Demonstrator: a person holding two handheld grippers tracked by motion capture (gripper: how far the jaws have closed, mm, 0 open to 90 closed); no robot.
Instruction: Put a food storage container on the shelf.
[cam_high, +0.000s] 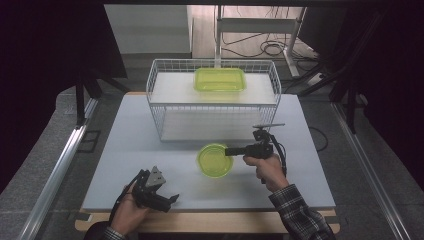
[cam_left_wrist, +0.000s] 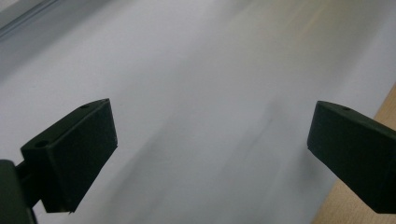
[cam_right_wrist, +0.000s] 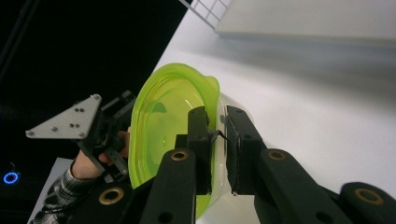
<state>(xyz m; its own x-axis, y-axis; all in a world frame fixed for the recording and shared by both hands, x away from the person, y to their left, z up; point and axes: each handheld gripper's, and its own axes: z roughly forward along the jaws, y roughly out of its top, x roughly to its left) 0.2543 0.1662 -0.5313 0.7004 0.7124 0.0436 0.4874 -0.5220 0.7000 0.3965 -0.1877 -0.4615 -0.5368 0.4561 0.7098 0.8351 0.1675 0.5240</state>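
Honestly, with the green bowl (cam_high: 215, 160) just in front of the wire basket (cam_high: 156, 100) pinched only at its rim by the right gripper (cam_right_wrist: 217, 135), and the left gripper (cam_high: 169, 198) held wide open over bare table, it could easily be tipped or dropped if lifted fast.

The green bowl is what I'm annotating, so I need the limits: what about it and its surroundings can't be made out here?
- Green bowl: in the right gripper view the right gripper, shut on its rim, hides the near wall; the bottom edge cuts it off.
- Bowl's contents: too small in the high view.
- Green container on the wire basket: its contents are too small to tell.
- Table: blurred in the left gripper view.
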